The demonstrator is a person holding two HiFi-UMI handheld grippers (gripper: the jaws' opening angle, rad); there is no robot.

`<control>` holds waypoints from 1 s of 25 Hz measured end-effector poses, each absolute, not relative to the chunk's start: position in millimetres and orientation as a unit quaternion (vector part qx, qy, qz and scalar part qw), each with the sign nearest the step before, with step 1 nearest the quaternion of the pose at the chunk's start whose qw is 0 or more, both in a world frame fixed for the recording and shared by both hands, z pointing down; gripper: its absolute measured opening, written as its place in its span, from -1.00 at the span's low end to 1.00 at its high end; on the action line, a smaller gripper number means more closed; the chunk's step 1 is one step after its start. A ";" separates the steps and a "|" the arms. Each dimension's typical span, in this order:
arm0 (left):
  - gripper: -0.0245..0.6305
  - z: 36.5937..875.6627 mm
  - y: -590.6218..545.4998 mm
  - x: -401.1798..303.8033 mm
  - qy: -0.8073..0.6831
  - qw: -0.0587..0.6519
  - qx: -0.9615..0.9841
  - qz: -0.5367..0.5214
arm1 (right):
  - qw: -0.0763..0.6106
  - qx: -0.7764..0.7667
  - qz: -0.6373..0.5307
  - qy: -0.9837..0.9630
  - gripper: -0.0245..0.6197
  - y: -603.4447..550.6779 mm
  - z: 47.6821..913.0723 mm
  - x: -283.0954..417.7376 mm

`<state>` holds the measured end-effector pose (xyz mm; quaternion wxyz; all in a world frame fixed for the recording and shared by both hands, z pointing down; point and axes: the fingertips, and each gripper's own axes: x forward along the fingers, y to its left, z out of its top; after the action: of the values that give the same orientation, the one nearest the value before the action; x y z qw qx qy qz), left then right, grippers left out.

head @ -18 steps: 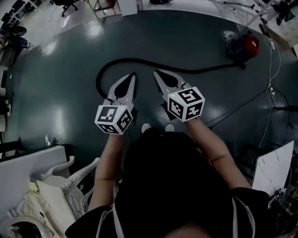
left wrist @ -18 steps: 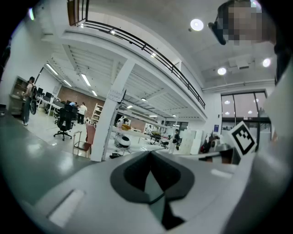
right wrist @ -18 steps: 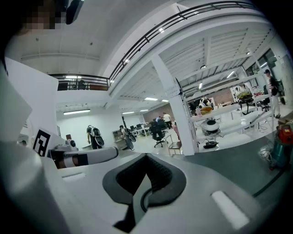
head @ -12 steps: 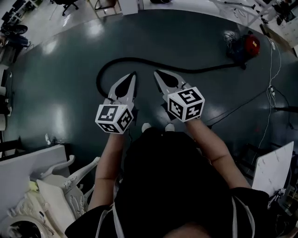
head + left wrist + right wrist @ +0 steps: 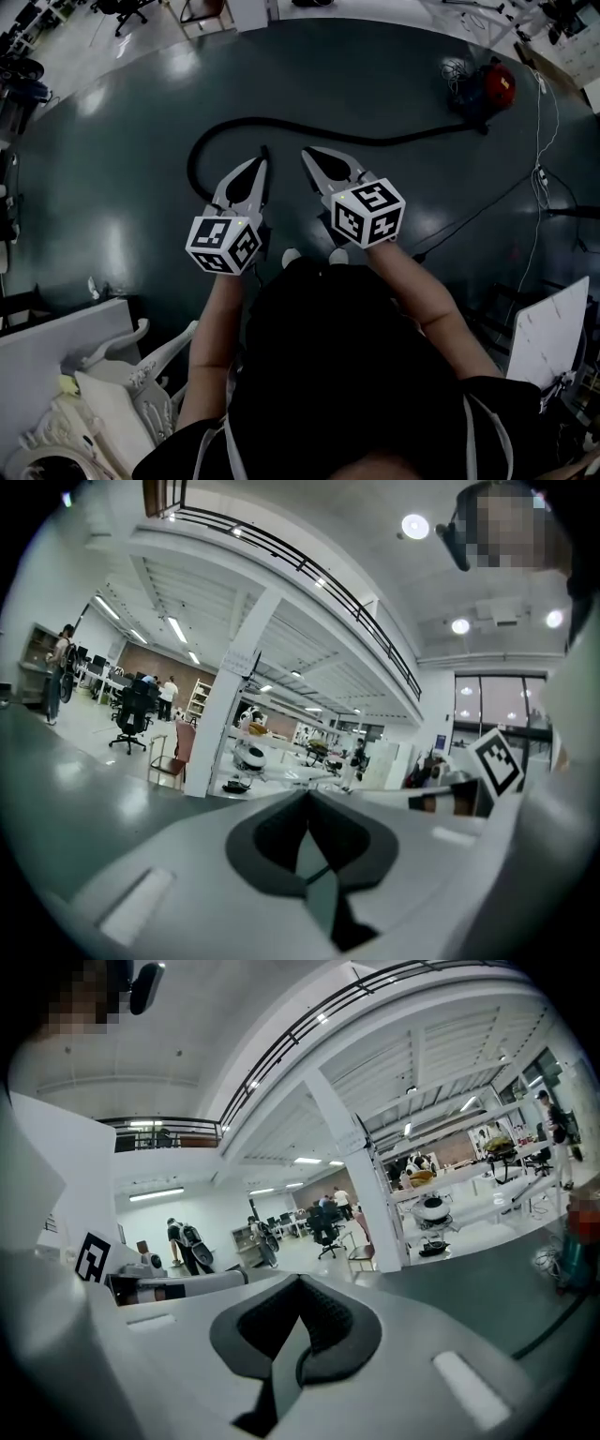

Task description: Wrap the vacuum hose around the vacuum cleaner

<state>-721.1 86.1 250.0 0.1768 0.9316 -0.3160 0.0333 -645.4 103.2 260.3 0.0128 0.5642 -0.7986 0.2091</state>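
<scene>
Both arms are out in front of the person's body, forearms bare, grippers side by side mid-frame in the head view. The left gripper (image 5: 263, 153) and the right gripper (image 5: 306, 153) are held clear of the floor, noses tipped slightly down and tips leaning toward each other. The marker cubes sit at the near ends, the left cube (image 5: 223, 246) lower in the frame than the right cube (image 5: 367, 213).

Jaws: left gripper (image 5: 307, 794) pressed together with nothing between them. Right gripper (image 5: 298, 1281) is the same, closed and empty.

The vacuum hose (image 5: 394, 143) is black and lies flat on the dark glossy floor (image 5: 122, 141), beyond the gripper tips and not touching them. Its long axis runs left-right across the upper half of the frame in a shallow S. The right end reaches the vacuum cleaner (image 5: 494, 86), red, in the upper right corner, well apart from both grippers. At the left the hose bends into a tight U and curls back down toward the left gripper. That end goes behind the gripper body, so I can't tell where it stops.

Thin cables (image 5: 537, 178) trail down the right side.
</scene>
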 end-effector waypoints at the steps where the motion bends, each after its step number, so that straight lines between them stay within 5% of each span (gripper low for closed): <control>1: -0.90 251.4 85.0 -722.8 -0.316 0.178 0.931 0.034 | 0.015 0.564 0.209 -0.799 -0.94 102.2 261.6 -647.0; 25: -0.90 318.6 46.6 -852.6 -0.364 0.236 0.899 0.057 | 0.067 0.517 0.250 -0.816 -0.94 47.7 318.6 -757.0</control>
<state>-852.6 46.6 318.6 0.2356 0.8993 -0.3641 0.0570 -757.0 47.7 318.6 0.0665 0.5168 -0.8161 0.2500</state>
